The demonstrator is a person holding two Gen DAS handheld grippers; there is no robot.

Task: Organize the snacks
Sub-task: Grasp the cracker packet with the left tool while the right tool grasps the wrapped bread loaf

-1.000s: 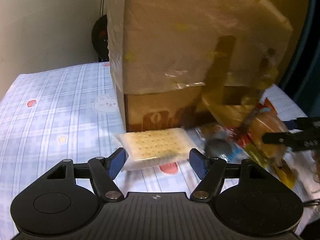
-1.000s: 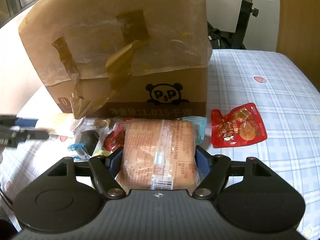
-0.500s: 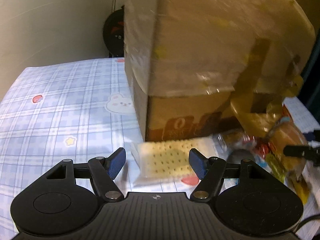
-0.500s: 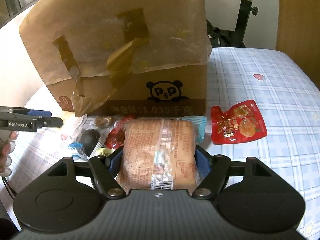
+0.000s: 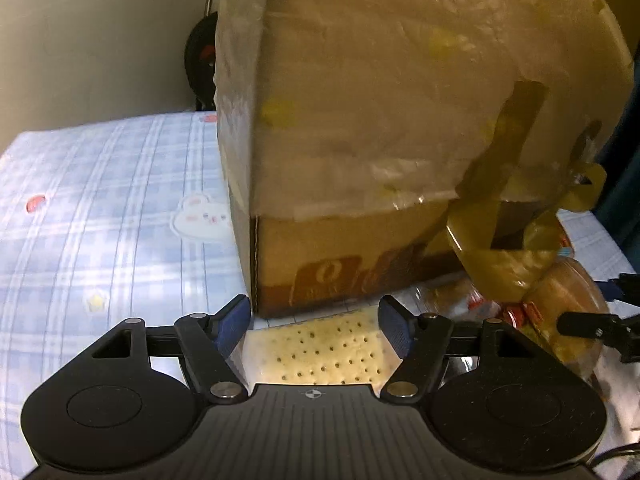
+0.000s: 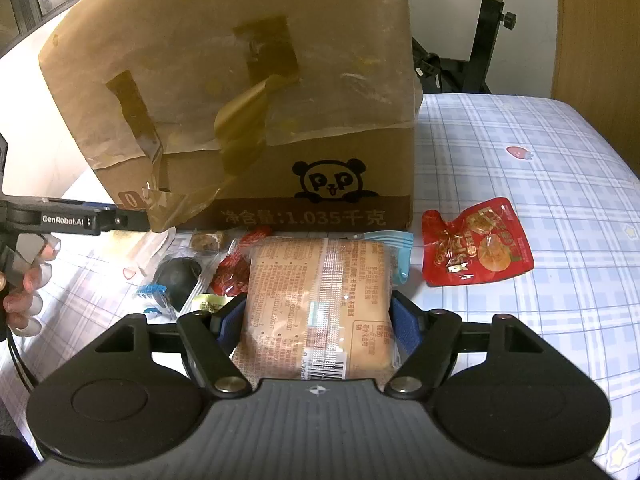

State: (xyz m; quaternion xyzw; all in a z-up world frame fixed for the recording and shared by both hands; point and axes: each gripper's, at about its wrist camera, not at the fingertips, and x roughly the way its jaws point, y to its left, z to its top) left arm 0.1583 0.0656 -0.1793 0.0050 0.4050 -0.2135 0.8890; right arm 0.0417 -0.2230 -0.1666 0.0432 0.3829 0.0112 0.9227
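Snacks lie before the cardboard box (image 6: pixel 248 120): right gripper (image 6: pixel 318 320) pinches a bread packet (image 6: pixel 320 304); left gripper (image 5: pixel 314 326), jaws spread, straddles a cracker pack (image 5: pixel 320 352). Closing carelessly could crush the crackers.

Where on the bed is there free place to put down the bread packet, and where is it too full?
Free: the checked sheet right of the cardboard box, beyond the red pouch, and left of the box in the left wrist view. Crowded: the strip before the box, where small snacks lie around the bread packet in the right gripper.
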